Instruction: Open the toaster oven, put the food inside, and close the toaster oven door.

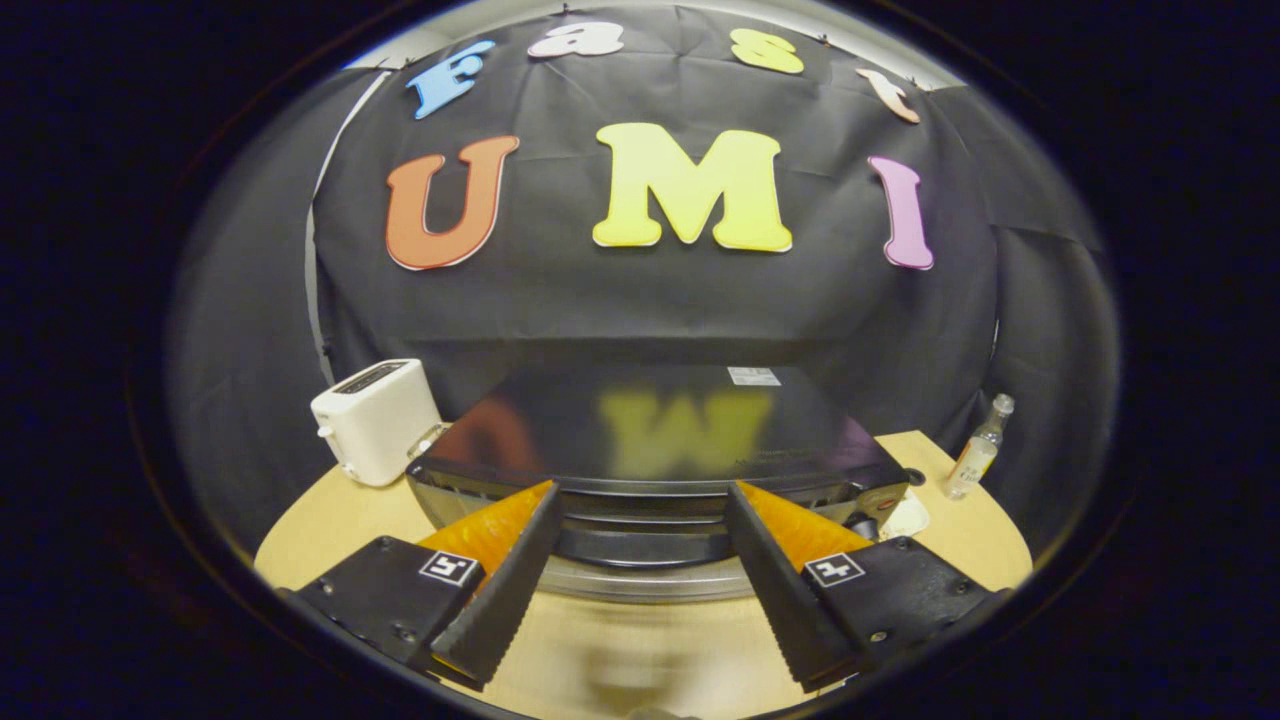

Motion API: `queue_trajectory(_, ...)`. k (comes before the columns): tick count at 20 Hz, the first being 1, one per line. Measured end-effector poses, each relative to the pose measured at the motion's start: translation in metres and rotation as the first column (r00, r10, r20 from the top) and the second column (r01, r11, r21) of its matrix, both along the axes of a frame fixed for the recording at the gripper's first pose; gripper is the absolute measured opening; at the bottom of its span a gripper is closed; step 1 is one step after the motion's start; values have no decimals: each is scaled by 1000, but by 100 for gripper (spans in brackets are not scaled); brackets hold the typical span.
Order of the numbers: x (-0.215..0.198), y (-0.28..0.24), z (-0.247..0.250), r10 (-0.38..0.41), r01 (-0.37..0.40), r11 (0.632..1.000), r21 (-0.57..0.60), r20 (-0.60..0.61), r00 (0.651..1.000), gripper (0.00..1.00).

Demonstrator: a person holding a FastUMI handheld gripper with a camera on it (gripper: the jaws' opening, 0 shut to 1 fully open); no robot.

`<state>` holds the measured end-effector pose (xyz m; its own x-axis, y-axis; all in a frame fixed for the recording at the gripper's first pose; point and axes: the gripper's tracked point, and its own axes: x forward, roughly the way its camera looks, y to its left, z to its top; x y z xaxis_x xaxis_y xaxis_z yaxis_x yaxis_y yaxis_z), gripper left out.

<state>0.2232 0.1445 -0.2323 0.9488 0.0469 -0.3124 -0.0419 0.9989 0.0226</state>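
A white, boxy plastic toaster [375,420] with rounded corners stood at the left on the pale wooden table [330,520], just beside the black, glossy, flat-topped toaster oven [660,430], whose smooth lid mirrored the wall. At the right, well apart, a small clear glass bottle [978,450] stood upright. The hand-held gripper [645,495] was level and low, its ribbed fingers [500,590] spread wide apart, their tips at the oven's closed front, the dark handle bar [645,545] between them.

light: dim, overhead | glare: glossy toaster oven [650,430] top mirrors wall | edges: fisheye-bent, soft
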Motion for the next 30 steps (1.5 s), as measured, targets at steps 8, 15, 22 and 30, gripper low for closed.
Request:
queue_trajectory(8,-40,-1,-15,6,-6,999,-41,-10,1000,100)
queue_trajectory(15,-82,-3,-46,22,-26,998,-65,-60,998,100)
queue_trajectory(22,-113,-4,-89,28,-39,997,-72,-144,989,100)
queue_trajectory(30,-132,-8,-157,38,-47,999,-25,-302,953,100)
